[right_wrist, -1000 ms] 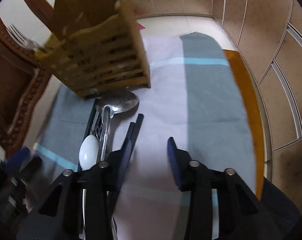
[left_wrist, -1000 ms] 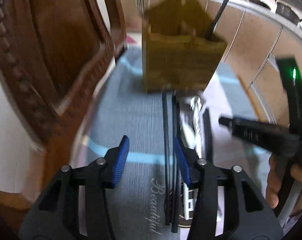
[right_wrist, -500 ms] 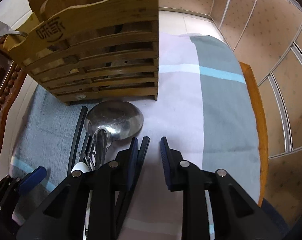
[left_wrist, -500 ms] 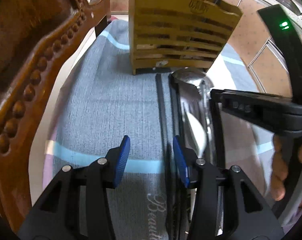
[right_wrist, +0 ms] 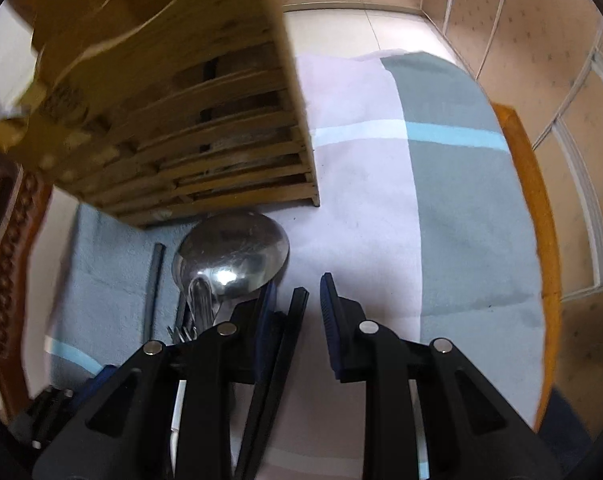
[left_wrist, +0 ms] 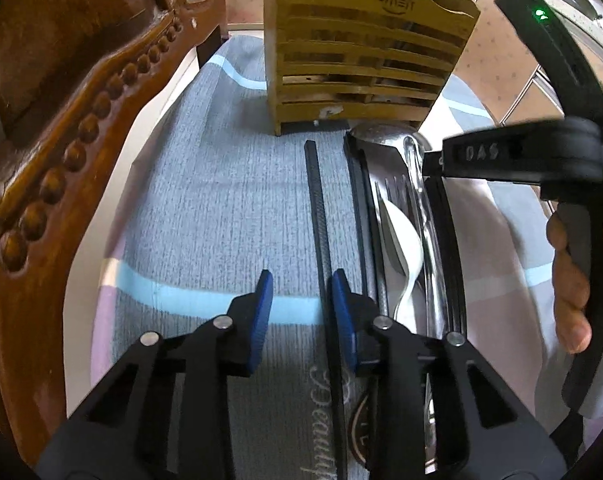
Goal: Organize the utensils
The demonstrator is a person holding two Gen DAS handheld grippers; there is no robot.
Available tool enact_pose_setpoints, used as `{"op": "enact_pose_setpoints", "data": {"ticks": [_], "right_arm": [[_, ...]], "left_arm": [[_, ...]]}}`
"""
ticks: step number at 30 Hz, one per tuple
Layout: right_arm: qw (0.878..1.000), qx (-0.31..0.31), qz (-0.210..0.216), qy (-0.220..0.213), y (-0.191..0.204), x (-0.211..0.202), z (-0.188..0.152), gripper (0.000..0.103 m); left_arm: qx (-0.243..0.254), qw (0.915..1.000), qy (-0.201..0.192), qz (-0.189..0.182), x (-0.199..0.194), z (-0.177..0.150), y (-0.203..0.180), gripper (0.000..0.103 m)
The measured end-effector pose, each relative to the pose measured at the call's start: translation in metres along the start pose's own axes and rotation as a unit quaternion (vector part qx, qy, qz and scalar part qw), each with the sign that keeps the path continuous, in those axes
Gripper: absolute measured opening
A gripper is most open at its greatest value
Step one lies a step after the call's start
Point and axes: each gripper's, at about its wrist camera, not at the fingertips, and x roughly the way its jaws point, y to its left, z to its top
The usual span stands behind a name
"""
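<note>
1. Our right gripper (right_wrist: 297,312) has its jaws spread but narrower than a second ago, and a black chopstick (right_wrist: 289,328) now lies in the gap between them, nearer the left pad; we cannot see the pads touching it yet.
2. Our left gripper (left_wrist: 301,300) holds its jaws spread as before, with a second black chopstick (left_wrist: 317,208) running just inside its right pad, untouched as far as we can tell.
3. Just left of the right jaws lies the steel ladle (right_wrist: 233,256), its bowl ahead of the fingertips, with a fork (left_wrist: 397,196) and a white spoon (left_wrist: 405,240) bunched against its handle; these lie right of the left jaws.
4. Ahead of both pairs of jaws stands the slatted wooden utensil holder (left_wrist: 361,64), now closer and larger in both views than a second ago, on the grey and lilac cloth (left_wrist: 221,208); the ladle bowl almost touches its base.
5. We judge that the right side has lined up on its chopstick, so closing and lifting come next, then a drop into the holder.
6. Left of the left jaws runs a carved wooden chair (left_wrist: 81,120).
</note>
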Motion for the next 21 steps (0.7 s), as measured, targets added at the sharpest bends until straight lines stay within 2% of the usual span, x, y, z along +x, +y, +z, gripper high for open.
{"op": "enact_pose_setpoints", "data": {"ticks": [1,2,8,12,16,18,21], "right_arm": [[1.000,-0.014,-0.015,0.000,0.008,-0.002,-0.002,0.014],[0.999,-0.028,-0.030,0.001,0.012,-0.002,-0.003,0.012],[0.996,-0.064,-0.055,0.007,0.000,-0.015,-0.023,0.011],[0.991,-0.101,-0.082,-0.002,-0.015,-0.028,-0.037,0.011],[0.985,-0.149,-0.083,0.003,-0.026,-0.038,-0.049,0.011],[0.985,-0.150,-0.082,0.006,-0.029,-0.041,-0.052,0.012],[0.988,-0.134,-0.070,0.013,-0.027,-0.040,-0.041,0.024]], "left_arm": [[-0.004,1.0000,0.001,-0.004,-0.001,-0.001,0.001,0.027],[-0.010,0.9999,0.005,-0.011,-0.002,-0.002,0.005,0.024],[-0.020,0.9986,0.027,-0.041,-0.001,-0.012,0.005,0.007],[-0.019,0.9984,0.035,-0.040,-0.007,-0.027,-0.002,0.007],[-0.014,0.9965,0.045,-0.069,-0.018,-0.051,-0.007,0.007],[-0.007,0.9967,0.043,-0.068,-0.020,-0.055,-0.011,0.007],[0.002,0.9978,0.045,-0.049,-0.014,-0.040,-0.013,0.012]]}}
